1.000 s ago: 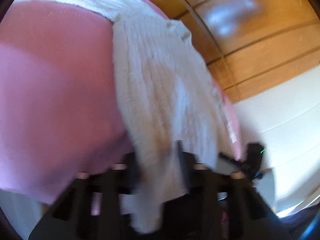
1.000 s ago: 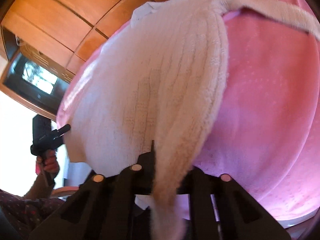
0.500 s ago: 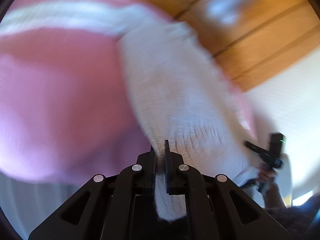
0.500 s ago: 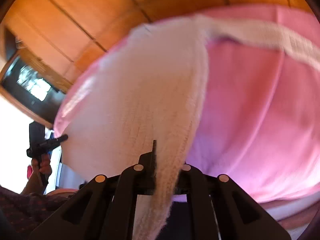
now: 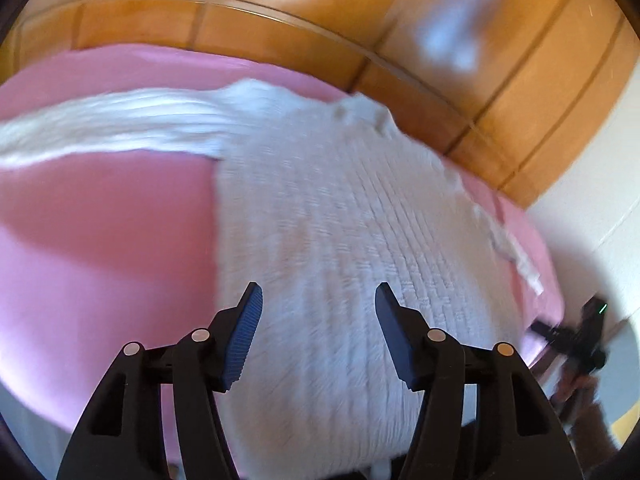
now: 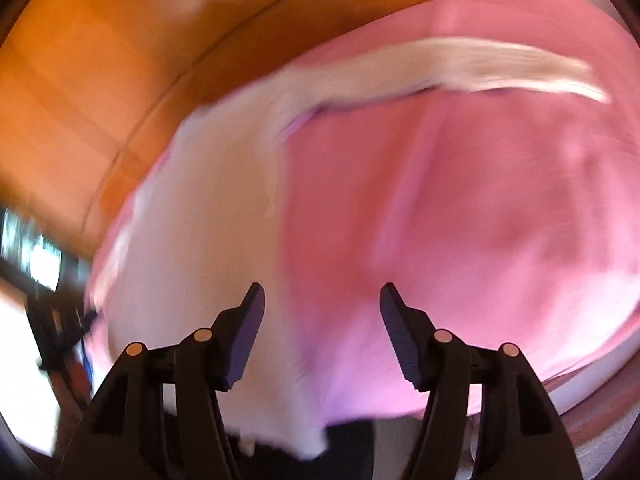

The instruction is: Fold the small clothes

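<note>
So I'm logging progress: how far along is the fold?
Done: the white sweater lies spread on the pink bed, one sleeve stretched sideways. In hand: nothing; the left tongs and right tongs have just opened, empty. Left: no fold shows yet.

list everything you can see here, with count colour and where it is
knit sweater: 1, white, lying flat on the pink cover, one sleeve stretched out sideways
bed cover: 1, pink, under the sweater
wood panelling: orange-brown, behind the bed
left gripper: 1, black with blue pads, jaws just opened, nothing pinched, above the sweater's near hem
right gripper: 1, black, jaws just opened, nothing pinched, above the sweater's edge and the cover
</note>
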